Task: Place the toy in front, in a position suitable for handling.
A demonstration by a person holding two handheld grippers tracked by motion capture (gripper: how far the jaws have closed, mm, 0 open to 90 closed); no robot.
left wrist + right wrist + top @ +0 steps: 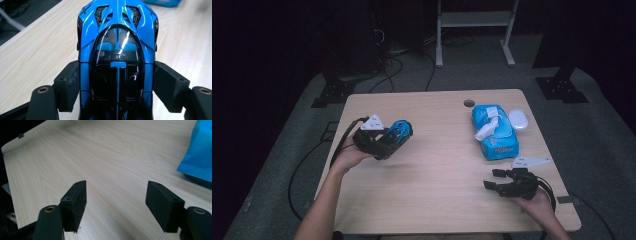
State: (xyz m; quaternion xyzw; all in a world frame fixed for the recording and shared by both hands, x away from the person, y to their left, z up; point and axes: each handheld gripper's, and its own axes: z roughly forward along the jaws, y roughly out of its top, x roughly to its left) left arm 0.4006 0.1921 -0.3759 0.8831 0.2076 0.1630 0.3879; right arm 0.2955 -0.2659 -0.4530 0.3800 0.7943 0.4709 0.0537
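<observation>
The left hand-held gripper [393, 141] was clamped on a glossy blue-and-black toy sports car [399, 133], its two black pads [67, 85] pressed against the car's flanks about midway along the body. In the left gripper view the car [117, 57] pointed away from the camera: a dark, shiny canopy ran down its middle, bright blue panels curved round the sides, and vented black openings sat near the far end. In the high view the car was held over the left part of the light wooden worktop [437, 165], tilted and clear of the surface, with the person's left hand [349, 156] under the gripper and a grey three-cornered plate on top of it.

The right hand-held gripper [492, 179] lay low over the near right part of the worktop, its jaws apart with nothing between them; the right gripper view showed bare wood grain [110, 157] between the two pads [75, 202].

Farther out, a blue soft pack of wet wipes [494, 131] with a white sheet pulled up from its top lay on the far right of the worktop, well apart from the car. A white oval lid [518, 119] rested just beside the pack on its right. A small round hole [469, 103] sat in the worktop near the far edge. Nothing lay between the two grippers.
</observation>
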